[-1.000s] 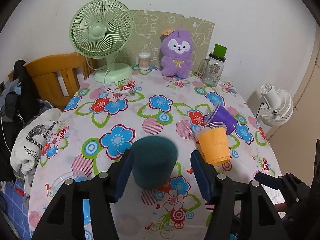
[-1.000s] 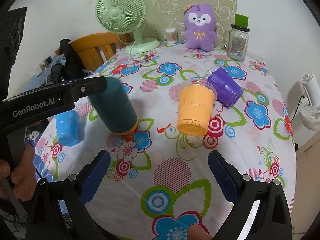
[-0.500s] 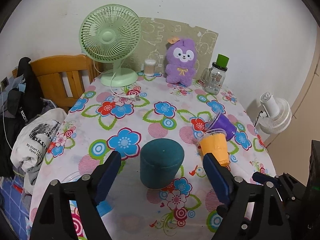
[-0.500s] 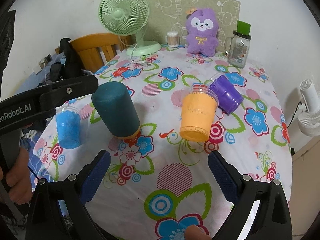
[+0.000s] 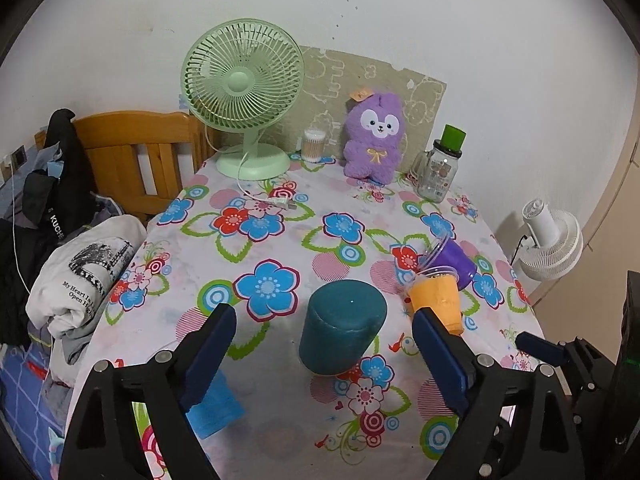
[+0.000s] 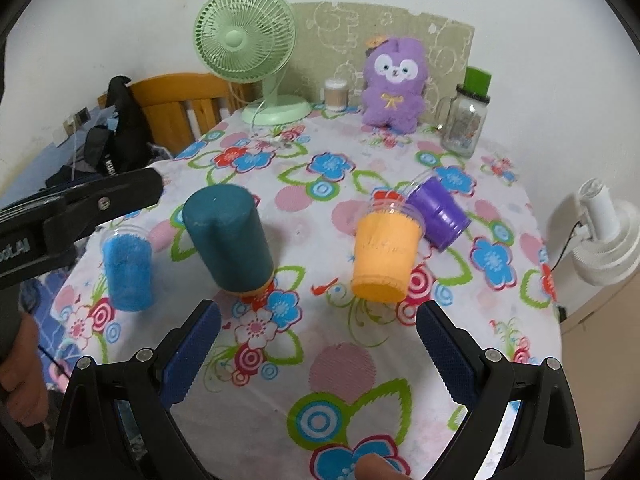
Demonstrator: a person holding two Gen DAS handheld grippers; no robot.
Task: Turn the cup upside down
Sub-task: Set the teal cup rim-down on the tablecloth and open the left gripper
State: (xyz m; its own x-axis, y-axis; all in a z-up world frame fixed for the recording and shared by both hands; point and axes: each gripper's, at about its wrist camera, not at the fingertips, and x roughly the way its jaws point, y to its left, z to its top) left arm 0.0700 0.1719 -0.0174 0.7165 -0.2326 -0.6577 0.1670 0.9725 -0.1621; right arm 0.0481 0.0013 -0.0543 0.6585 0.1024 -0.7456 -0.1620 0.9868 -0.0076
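Note:
A teal cup (image 5: 343, 328) (image 6: 229, 238) stands upside down on the flowered tablecloth (image 5: 280, 248), its base up. My left gripper (image 5: 324, 350) is open and empty, pulled back with its jaws wide on either side of the cup, not touching it. My right gripper (image 6: 318, 350) is open and empty over the table's near edge. An orange cup (image 5: 438, 300) (image 6: 386, 254) stands upright to the right of the teal one. A purple cup (image 5: 452, 258) (image 6: 438, 212) lies on its side behind it. A blue cup (image 5: 214, 406) (image 6: 128, 272) stands at the near left.
At the back stand a green fan (image 5: 244, 100), a cotton-swab jar (image 5: 314, 145), a purple plush toy (image 5: 374, 138) and a glass jar with a green lid (image 5: 440, 170). A wooden chair (image 5: 136, 156) with clothes stands to the left. A white fan (image 5: 550, 240) stands off the table's right.
My left gripper has let go of the teal cup, opened wide and drawn back and up. The cup stays upside down on the table. The right gripper has barely moved.

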